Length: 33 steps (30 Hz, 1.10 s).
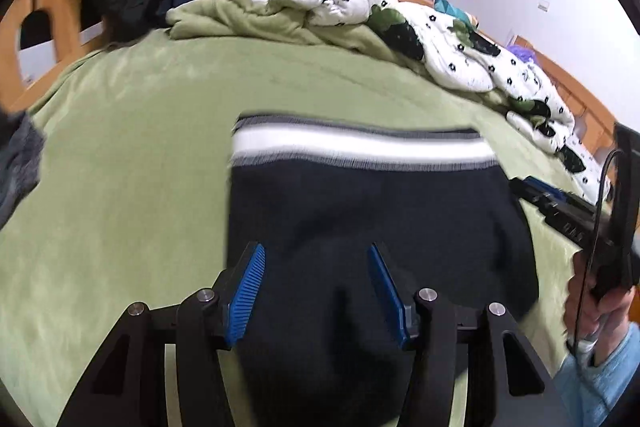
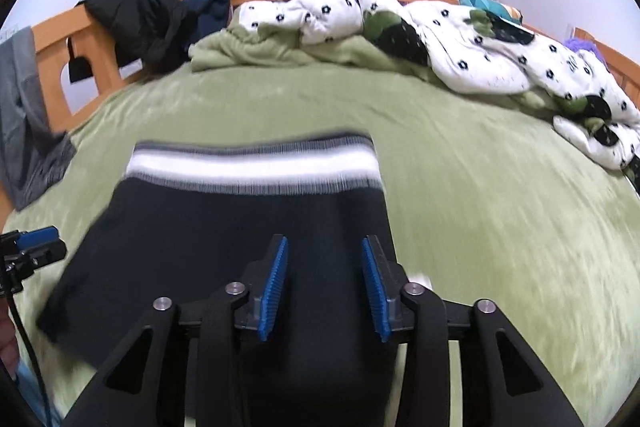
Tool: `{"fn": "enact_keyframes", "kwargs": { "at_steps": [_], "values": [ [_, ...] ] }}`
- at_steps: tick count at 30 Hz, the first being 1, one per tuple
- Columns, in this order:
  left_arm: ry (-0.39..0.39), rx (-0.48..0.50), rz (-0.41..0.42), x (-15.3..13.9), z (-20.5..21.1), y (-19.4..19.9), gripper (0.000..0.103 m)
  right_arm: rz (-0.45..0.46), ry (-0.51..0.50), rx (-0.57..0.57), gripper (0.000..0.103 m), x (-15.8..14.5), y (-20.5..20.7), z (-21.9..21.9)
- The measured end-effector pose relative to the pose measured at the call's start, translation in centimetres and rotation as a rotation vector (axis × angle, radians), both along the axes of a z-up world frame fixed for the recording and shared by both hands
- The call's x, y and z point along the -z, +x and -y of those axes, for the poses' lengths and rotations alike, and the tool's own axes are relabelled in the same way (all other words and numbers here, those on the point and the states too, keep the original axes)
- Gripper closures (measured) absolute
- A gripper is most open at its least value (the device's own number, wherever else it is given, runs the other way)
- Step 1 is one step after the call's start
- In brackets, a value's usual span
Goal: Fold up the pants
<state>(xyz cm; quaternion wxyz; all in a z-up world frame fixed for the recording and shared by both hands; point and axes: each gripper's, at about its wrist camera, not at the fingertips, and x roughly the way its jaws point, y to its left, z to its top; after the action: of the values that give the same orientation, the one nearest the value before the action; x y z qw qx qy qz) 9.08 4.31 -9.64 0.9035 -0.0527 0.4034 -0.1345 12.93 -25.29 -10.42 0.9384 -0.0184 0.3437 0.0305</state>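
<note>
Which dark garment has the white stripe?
The folded pants under both grippers, on the green blanket; the black jacket on the bed frame is plain.

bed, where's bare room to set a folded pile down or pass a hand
Free: green blanket right of the folded black pants, and the strip between their striped waistband and the crumpled floral duvet. Crowded: far edge under the duvet and black jacket; left edge by the grey garment.

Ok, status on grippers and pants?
Left gripper open, right gripper open, nothing gripped. Dark pants lie folded on green blanket. Nothing in the way.
</note>
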Motion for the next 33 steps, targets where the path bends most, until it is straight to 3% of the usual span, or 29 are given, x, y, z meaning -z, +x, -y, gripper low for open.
{"fn": "enact_keyframes", "kwargs": {
  "at_steps": [4,6,7,11,24,28,33],
  "values": [
    [0.042,-0.017,-0.046,1.9,1.8,4.1,0.050,-0.070,-0.016,0.027,0.060,2.6,5.1,0.0],
    [0.109,-0.047,-0.094,4.2,2.5,5.5,0.050,-0.057,-0.018,0.029,0.061,4.0,5.4,0.5],
    [0.132,-0.056,-0.100,4.9,2.7,5.5,0.041,-0.031,-0.039,0.026,0.061,4.3,5.2,0.3],
    [0.175,-0.048,-0.069,5.0,3.4,5.2,0.040,-0.023,-0.113,0.026,0.061,4.4,5.4,-0.6],
    [0.154,-0.051,-0.075,5.2,3.0,5.4,0.030,0.014,-0.027,0.021,0.061,4.4,4.6,0.6],
    [0.155,-0.074,-0.144,4.8,2.9,5.3,0.029,-0.033,-0.024,0.031,0.061,3.6,2.9,0.8],
    [0.080,-0.089,-0.182,4.2,2.6,3.3,0.029,-0.048,-0.021,0.008,0.061,2.0,-0.7,0.3]
  ]
}}
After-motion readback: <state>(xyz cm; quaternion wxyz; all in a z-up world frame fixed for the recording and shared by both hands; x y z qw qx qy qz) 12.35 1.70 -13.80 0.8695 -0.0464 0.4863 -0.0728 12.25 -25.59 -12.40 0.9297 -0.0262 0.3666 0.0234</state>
